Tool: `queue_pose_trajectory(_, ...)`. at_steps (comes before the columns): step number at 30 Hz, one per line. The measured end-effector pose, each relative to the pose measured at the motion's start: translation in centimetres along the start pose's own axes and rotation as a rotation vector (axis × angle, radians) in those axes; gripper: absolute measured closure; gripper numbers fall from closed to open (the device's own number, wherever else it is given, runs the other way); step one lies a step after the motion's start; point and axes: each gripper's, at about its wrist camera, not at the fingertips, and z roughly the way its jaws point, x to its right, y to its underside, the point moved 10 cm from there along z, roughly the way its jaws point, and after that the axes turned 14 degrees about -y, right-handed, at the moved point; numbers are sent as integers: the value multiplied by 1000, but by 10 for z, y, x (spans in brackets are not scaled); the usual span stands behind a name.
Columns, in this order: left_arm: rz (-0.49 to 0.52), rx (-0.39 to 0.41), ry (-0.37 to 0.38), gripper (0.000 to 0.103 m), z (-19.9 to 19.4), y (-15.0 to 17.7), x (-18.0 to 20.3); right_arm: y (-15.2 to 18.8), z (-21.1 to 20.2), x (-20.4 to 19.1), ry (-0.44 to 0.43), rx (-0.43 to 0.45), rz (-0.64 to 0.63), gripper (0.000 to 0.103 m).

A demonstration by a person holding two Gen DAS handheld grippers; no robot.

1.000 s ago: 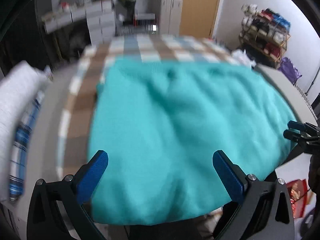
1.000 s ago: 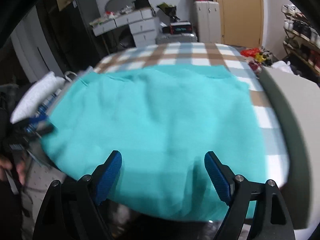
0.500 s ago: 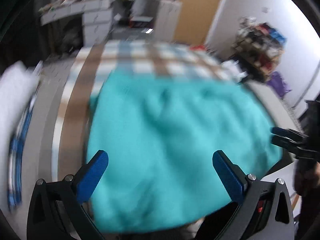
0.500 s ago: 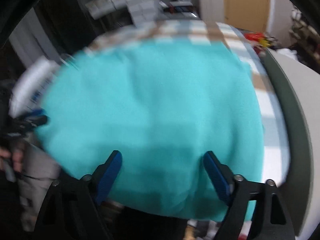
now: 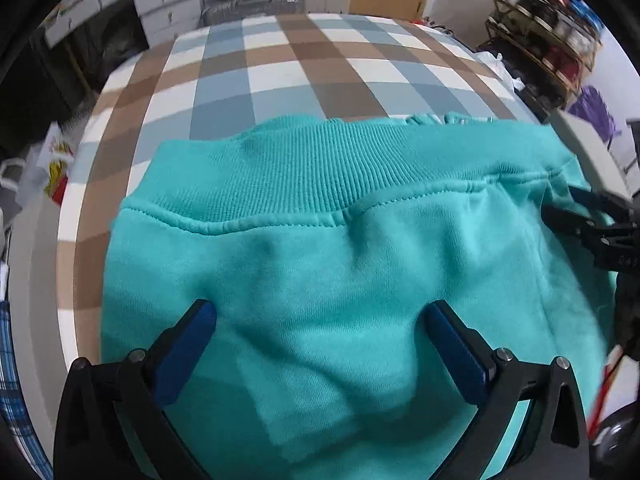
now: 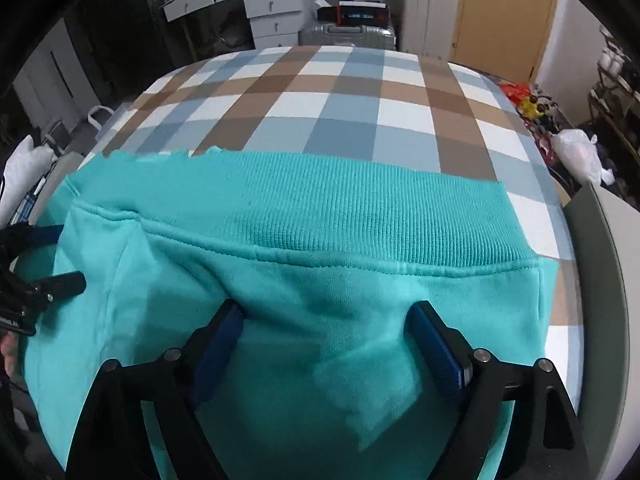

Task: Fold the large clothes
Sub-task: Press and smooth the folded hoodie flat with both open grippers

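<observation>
Now, from the left wrist view: the teal sweatshirt [image 5: 352, 264] lies on the checked tablecloth [image 5: 280, 68], its ribbed hem band [image 5: 332, 172] running side to side across the picture and turned toward the far end of the table. The left gripper [image 5: 320, 320] hangs over the body of the garment with its 2 blue pads [image 5: 188, 336] spread wide, pinching nothing. At the right edge the right gripper [image 5: 588, 216] shows against the garment's side edge; from here it cannot be told whether cloth sits between its tips.

Over to the right wrist view: the sweatshirt [image 6: 320, 320] fills the near half of the table, the hem band [image 6: 360, 208] again crosswise, so the long axis of what shows runs left to right, with the rest of the garment dropping out of sight below the frame. The right gripper [image 6: 324, 316] is spread too, fabric bunched up between the pads [image 6: 436, 344] but not clamped. The left gripper [image 6: 44, 256] sits at the left side edge, its tips apart.

Judging by this, the step in hand is squaring the garment before a fold. Doing it well would mean each gripper taking a side edge at matching points just below the band, lifting evenly, and keeping the band straight so the crease lands parallel to it.
</observation>
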Motion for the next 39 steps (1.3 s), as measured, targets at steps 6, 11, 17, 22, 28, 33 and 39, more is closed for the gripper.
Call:
queue_pose_trajectory(6,-10,87,57,1,-17,-47,20,-30,-40,4,-40,86,48,29)
queue_pose_trajectory(11,-1,4,113,1,44,-48,36,-22,-8,48,53,17,121,27)
queue_pose_trajectory(17,-15,-19,93,2,29,-36,30,-19,-4,56,-2,27,180,26)
queue_pose_trajectory(22,62,121,80,1,-17,-10,48,-13,-57,-23,-92,161,71,51)
queue_pose_trajectory(28,79,153,32,1,-1,34,54,56,-48,-82,-120,146,-4,34)
queue_pose_trajectory(33,66,206,-43,1,-2,34,55,73,-15,-79,-60,204,-48,25)
queue_pose_trajectory(39,48,194,-20,1,-8,34,49,70,-23,-82,-30,217,-28,26)
